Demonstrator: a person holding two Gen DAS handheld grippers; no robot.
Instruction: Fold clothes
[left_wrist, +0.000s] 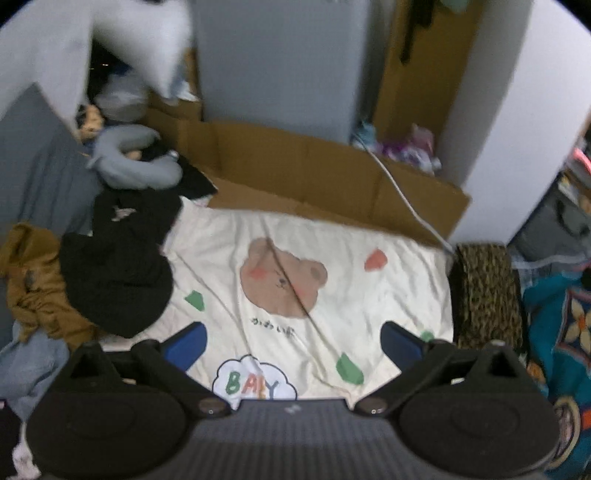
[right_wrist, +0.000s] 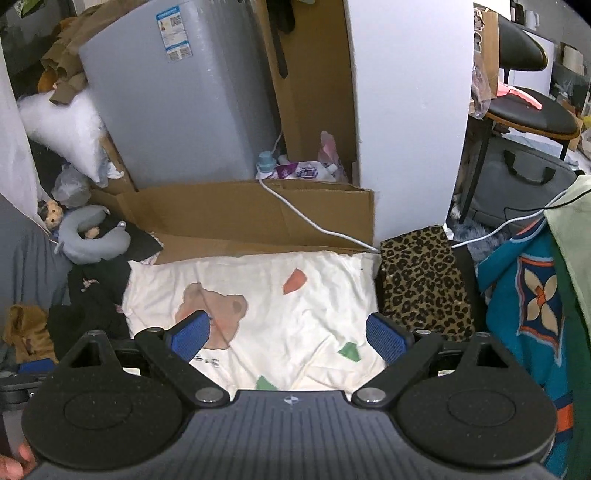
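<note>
A cream cloth with a brown bear print (left_wrist: 376, 295) (right_wrist: 303, 310) lies spread flat in front of both grippers. My left gripper (left_wrist: 293, 341) hovers open above its near part, over the "BABY" cloud print (left_wrist: 255, 380), with nothing between the blue pads. My right gripper (right_wrist: 288, 338) is also open, above the cloth's near right part, holding nothing. A folded leopard-print garment (left_wrist: 485, 291) (right_wrist: 424, 280) sits at the cloth's right edge. A pile of black clothes (left_wrist: 122, 266) (right_wrist: 92, 306) and a brown garment (left_wrist: 33, 280) (right_wrist: 26, 332) lie to the left.
Flattened cardboard (left_wrist: 314, 173) (right_wrist: 251, 214) lines the far edge, crossed by a white cable (left_wrist: 402, 195) (right_wrist: 314, 225). A grey appliance (right_wrist: 177, 96) and white wall (right_wrist: 410, 110) stand behind. A grey neck pillow (left_wrist: 133, 162) (right_wrist: 92, 236) lies far left. Teal patterned fabric (left_wrist: 561, 321) (right_wrist: 524, 306) is at right.
</note>
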